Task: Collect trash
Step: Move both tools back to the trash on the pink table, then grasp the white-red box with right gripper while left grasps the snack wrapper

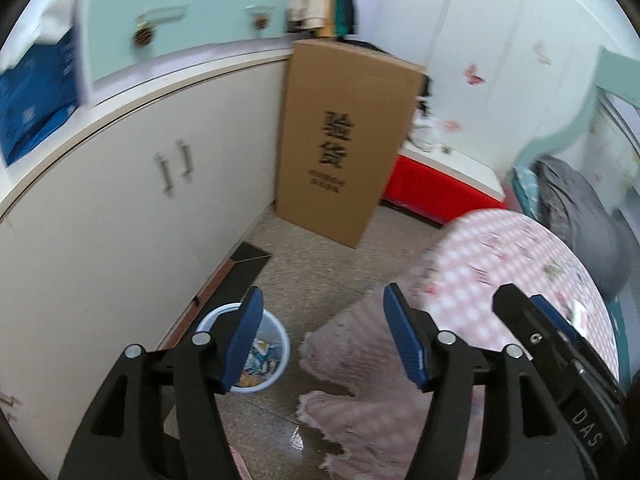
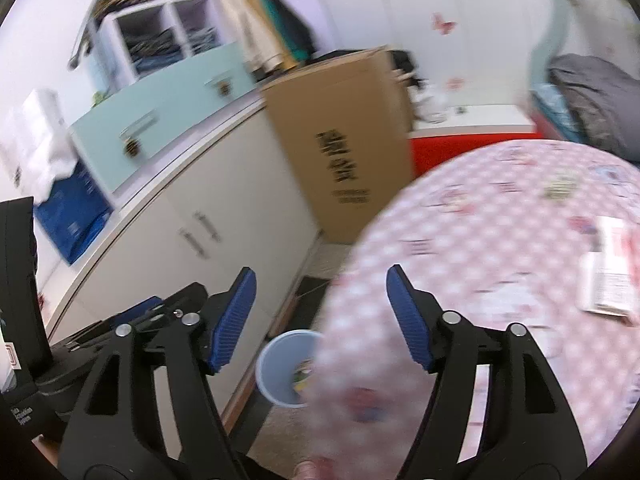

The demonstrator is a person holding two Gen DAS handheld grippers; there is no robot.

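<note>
Left gripper [image 1: 322, 336]: your jaws stand apart, holding nothing.
Right gripper [image 2: 320, 316]: the same; its body reads "DAS".
Bin [image 1: 280, 354]: on floor beside cabinet [image 1: 120, 220], wrappers inside.
Carton [image 1: 344, 140]: print reads "验货".

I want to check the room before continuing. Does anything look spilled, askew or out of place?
One thing stands out: the floor has a shiny wet-looking patch beside the hanging pink tablecloth, perhaps spilled liquid. The tall cardboard box appears tilted, but the fisheye lens may cause that. The bin stands upright.
</note>
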